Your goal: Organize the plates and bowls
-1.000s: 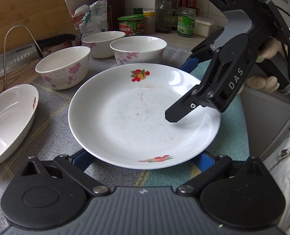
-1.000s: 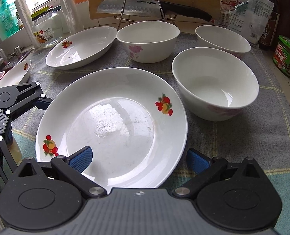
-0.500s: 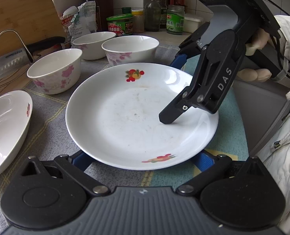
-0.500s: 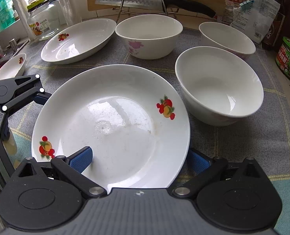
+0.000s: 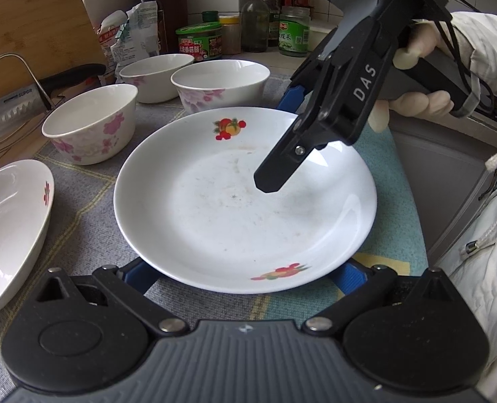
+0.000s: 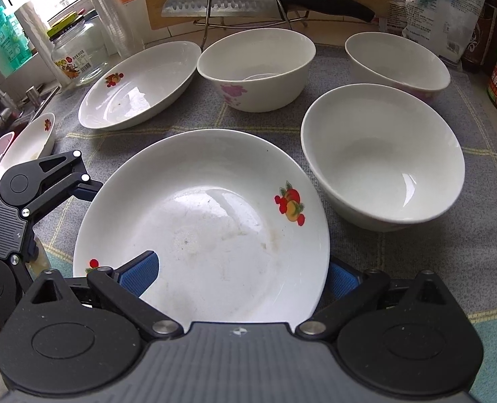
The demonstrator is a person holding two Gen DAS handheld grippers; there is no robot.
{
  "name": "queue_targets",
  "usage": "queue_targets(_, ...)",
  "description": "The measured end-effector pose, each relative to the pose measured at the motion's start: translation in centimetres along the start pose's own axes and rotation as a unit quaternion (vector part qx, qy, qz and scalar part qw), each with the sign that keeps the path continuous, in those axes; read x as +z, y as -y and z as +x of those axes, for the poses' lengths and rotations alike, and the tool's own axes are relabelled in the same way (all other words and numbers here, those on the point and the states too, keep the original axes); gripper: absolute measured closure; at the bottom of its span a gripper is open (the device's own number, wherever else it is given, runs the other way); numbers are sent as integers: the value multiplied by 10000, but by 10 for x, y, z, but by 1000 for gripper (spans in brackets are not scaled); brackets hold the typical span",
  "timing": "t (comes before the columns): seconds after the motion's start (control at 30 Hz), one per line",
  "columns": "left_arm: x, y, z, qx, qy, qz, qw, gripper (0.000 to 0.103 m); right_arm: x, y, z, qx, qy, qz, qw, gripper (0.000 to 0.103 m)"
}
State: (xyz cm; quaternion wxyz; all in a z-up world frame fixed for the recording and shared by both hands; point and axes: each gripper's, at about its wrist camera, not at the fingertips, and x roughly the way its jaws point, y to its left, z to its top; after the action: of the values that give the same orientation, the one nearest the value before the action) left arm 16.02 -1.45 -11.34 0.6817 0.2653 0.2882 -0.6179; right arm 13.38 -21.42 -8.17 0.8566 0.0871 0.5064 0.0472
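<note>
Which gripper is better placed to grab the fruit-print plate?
Likely right. The right gripper straddles the plate at its rim, one finger inside, one outside; the left gripper has both fingers below it.

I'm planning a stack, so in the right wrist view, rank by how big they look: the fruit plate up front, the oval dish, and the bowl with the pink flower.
1. Fruit plate, largest, though it is nearest the camera.
2. Oval dish.
3. Flower bowl, smallest across; it sits about as far back as the dish.
</note>
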Motion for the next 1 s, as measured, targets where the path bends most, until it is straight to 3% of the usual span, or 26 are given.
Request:
queue_targets(0.47, 1, 0, 1, -14, -21, 24, 10000, 0, 16, 16, 4, 598, -29, 378, 9975, 3)
queue_targets(1.0, 0, -2, 0, -90, -103, 145, 9998, 0, 23, 36, 5, 1205, -197, 1116, 9862, 5)
